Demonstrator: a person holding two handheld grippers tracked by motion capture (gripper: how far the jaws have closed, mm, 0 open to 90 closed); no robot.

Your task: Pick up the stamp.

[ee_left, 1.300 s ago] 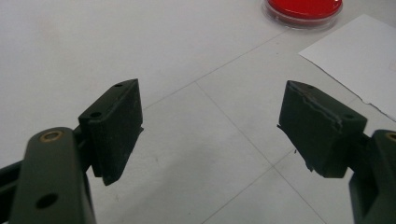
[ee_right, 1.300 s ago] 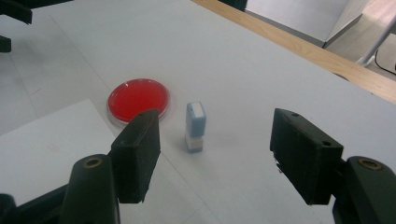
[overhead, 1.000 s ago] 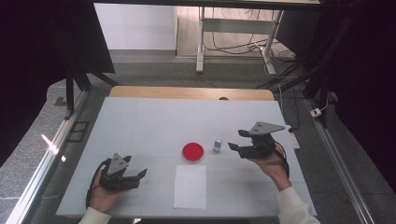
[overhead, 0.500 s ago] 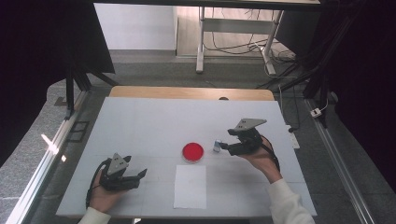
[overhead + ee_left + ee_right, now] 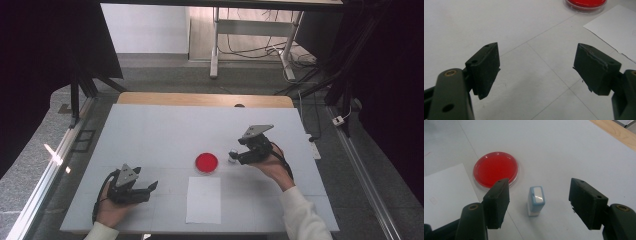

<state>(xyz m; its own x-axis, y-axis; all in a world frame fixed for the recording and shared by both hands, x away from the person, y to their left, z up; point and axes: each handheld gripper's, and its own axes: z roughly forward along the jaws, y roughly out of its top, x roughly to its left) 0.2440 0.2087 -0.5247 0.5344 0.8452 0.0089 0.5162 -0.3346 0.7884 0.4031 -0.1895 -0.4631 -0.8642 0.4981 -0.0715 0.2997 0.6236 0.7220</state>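
Stamp (image 5: 536,200) stood upright on the table (image 5: 150,135) between my right gripper (image 5: 541,205)'s wide jaws, untouched, just beside the red dish (image 5: 496,169). Its blue top showed clearly in the right gripper view; from above it was a speck. Paper (image 5: 204,199) lay nearer me. My left gripper (image 5: 536,67) gaped wide over bare table near the front edge.

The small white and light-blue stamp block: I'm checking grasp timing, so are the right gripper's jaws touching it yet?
Apart. The right gripper view shows the right gripper open, white table visible between each jaw and the small white and light-blue stamp block.
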